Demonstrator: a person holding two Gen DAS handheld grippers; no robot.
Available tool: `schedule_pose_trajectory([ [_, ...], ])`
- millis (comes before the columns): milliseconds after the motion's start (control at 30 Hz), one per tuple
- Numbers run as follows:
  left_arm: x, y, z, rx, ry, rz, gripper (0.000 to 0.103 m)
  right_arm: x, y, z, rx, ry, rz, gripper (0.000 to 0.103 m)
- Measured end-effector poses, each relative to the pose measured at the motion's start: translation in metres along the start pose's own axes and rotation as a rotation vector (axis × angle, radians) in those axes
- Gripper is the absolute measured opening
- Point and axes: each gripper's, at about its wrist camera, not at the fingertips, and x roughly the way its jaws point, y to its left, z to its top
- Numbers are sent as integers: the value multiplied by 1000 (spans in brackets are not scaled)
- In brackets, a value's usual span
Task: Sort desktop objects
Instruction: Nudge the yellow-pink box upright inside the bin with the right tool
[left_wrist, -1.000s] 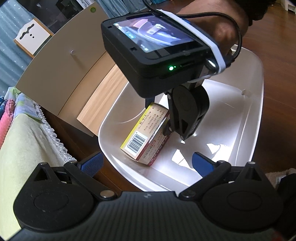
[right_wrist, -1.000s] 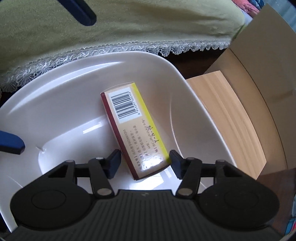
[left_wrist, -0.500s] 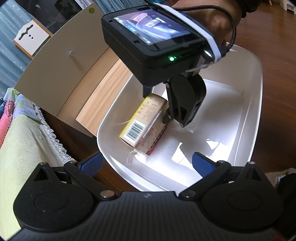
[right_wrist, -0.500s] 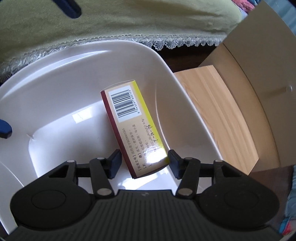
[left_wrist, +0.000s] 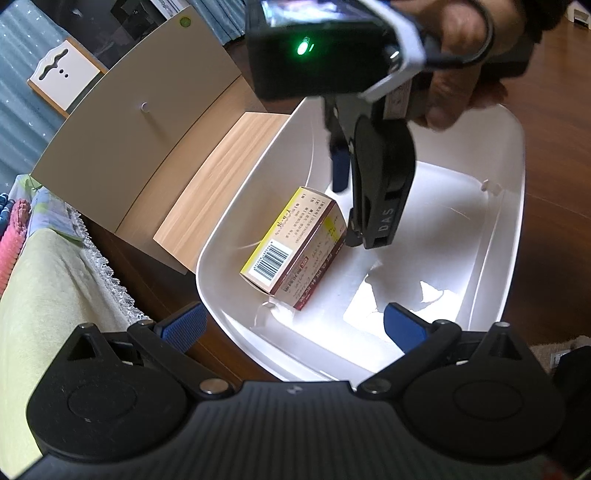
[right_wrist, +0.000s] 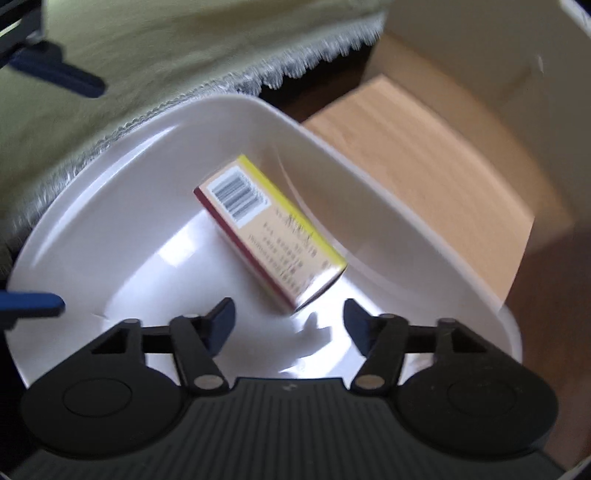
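A yellow and maroon carton with a barcode (left_wrist: 291, 251) (right_wrist: 269, 229) lies tilted in the white plastic tub (left_wrist: 509, 221) (right_wrist: 110, 155), leaning towards the tub's wall by the wooden box. My right gripper (right_wrist: 288, 321) (left_wrist: 345, 218) hangs just above the carton's near end. It is open and its blue pads are clear of the carton. A hand grips it from above. My left gripper (left_wrist: 293, 325) stands open over the tub's near rim with nothing between its fingers (right_wrist: 55, 70).
A pale wooden box with a raised lid (left_wrist: 133, 133) (right_wrist: 443, 155) stands against the tub. A green cloth with a lace edge (left_wrist: 48, 295) (right_wrist: 166, 48) covers the surface beside it. Dark wooden tabletop (left_wrist: 554, 184) shows beyond the tub.
My right gripper has lifted and rolled, and the carton's end that sat between its fingers is now free. The carton has settled in the tub. My left gripper has not moved.
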Motion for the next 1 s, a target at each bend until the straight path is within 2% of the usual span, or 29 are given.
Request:
schedule_pose_trajectory([
  [33, 0, 0, 0, 0, 0, 0, 103, 4, -3, -1, 38, 17, 14, 46],
  [167, -1, -1, 0, 1, 2, 3, 103, 20, -15, -4, 208, 64, 97, 43],
  [267, -2, -2, 0, -1, 3, 3, 103, 28, -20, -4, 313, 50, 146, 42],
  [433, -1, -3, -1, 9, 13, 2, 103, 35, -21, -4, 433, 11, 148, 43],
  [567, -1, -3, -1, 6, 11, 2, 103, 41, -20, -5, 484, 59, 167, 42],
  [667, -1, -3, -1, 4, 11, 2, 103, 40, -16, -4, 496, 62, 196, 42],
  [833, -2, -4, -1, 9, 11, 2, 103, 43, -13, -2, 540, 21, 251, 42],
  [1000, -2, -3, -1, 8, 12, 5, 103, 43, -19, 2, 583, -33, 250, 42],
])
